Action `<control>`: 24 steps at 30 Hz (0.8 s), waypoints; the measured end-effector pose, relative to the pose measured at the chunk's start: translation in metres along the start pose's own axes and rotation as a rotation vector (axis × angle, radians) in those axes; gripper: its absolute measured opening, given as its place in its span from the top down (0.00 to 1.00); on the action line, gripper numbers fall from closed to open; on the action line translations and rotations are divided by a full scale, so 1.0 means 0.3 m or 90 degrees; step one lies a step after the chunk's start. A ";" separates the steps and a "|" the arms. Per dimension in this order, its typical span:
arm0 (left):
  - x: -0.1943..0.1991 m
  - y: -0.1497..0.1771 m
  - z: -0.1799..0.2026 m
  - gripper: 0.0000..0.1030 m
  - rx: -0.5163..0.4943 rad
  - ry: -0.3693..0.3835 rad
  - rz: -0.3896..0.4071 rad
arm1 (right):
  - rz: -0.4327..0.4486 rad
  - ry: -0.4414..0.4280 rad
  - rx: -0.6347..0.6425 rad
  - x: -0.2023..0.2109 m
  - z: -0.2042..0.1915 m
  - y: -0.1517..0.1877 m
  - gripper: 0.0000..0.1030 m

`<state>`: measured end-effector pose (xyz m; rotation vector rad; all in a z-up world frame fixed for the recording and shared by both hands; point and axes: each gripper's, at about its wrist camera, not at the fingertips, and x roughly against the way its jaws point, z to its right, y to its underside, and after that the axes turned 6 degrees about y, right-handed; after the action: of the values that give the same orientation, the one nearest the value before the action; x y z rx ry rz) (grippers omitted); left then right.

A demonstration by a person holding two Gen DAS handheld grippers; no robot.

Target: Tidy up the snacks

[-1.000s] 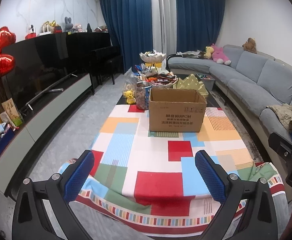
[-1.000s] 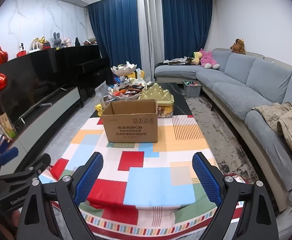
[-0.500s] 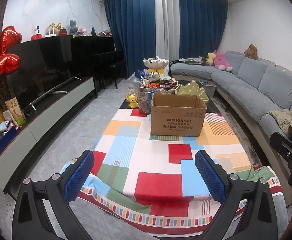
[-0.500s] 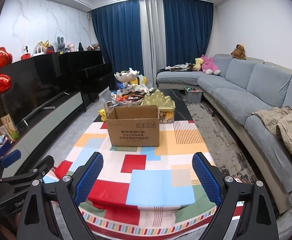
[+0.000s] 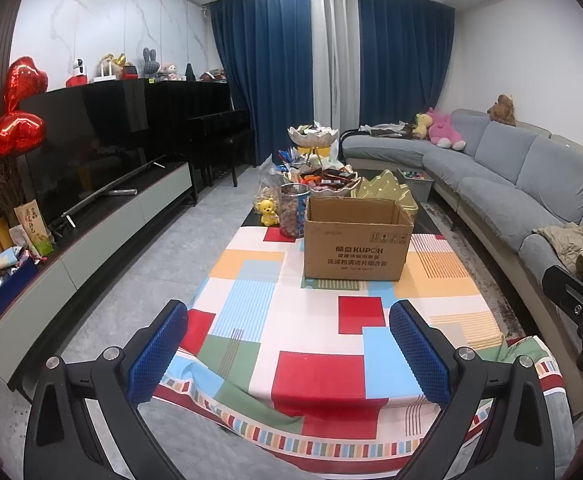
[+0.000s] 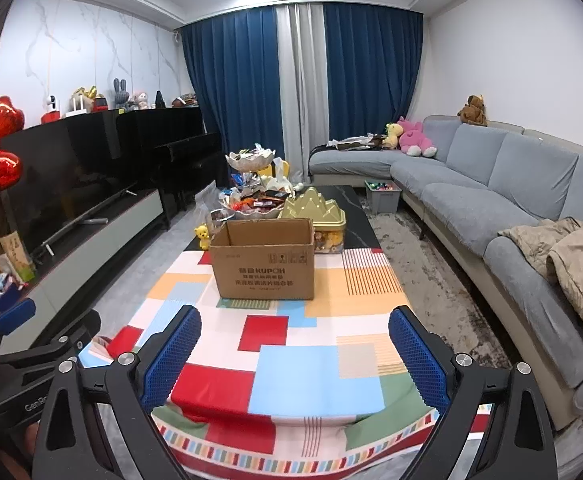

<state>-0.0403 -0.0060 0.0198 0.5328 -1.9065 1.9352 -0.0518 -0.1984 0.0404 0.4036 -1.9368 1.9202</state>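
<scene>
facing the table, left gripper [image 5: 289, 346] and right gripper [image 6: 294, 354] hang empty, fingers wide apart. cardboard box [image 5: 356, 238] printed "kupoh" stands mid-tablecloth [image 5: 247, 296], snacks [image 5: 319, 178] heaped behind it.

multicoloured patchwork tablecloth [image 5: 311, 344], brown box [image 5: 355, 252]

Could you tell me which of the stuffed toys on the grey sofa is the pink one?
It is the pink plush on the sofa's far corner seat, between the small yellow toy and the brown bear perched on the backrest.
</scene>
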 end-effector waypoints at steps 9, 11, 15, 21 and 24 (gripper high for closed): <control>0.000 0.000 0.000 0.01 -0.001 -0.001 0.000 | 0.003 0.001 0.000 0.004 0.000 -0.005 0.07; -0.001 -0.001 0.001 0.01 -0.001 0.000 -0.001 | 0.002 0.001 0.000 0.004 0.000 -0.005 0.07; 0.000 -0.001 -0.002 0.01 -0.001 -0.001 0.000 | 0.004 0.001 0.000 0.005 -0.001 -0.005 0.07; 0.000 -0.001 -0.002 0.01 -0.001 -0.001 0.000 | 0.005 0.001 0.000 0.010 0.001 -0.011 0.07; -0.001 -0.001 -0.001 0.01 0.000 -0.001 0.000 | 0.004 0.001 0.000 0.008 0.002 -0.008 0.07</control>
<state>-0.0399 -0.0056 0.0201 0.5342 -1.9072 1.9347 -0.0529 -0.1989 0.0437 0.3963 -1.9398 1.9236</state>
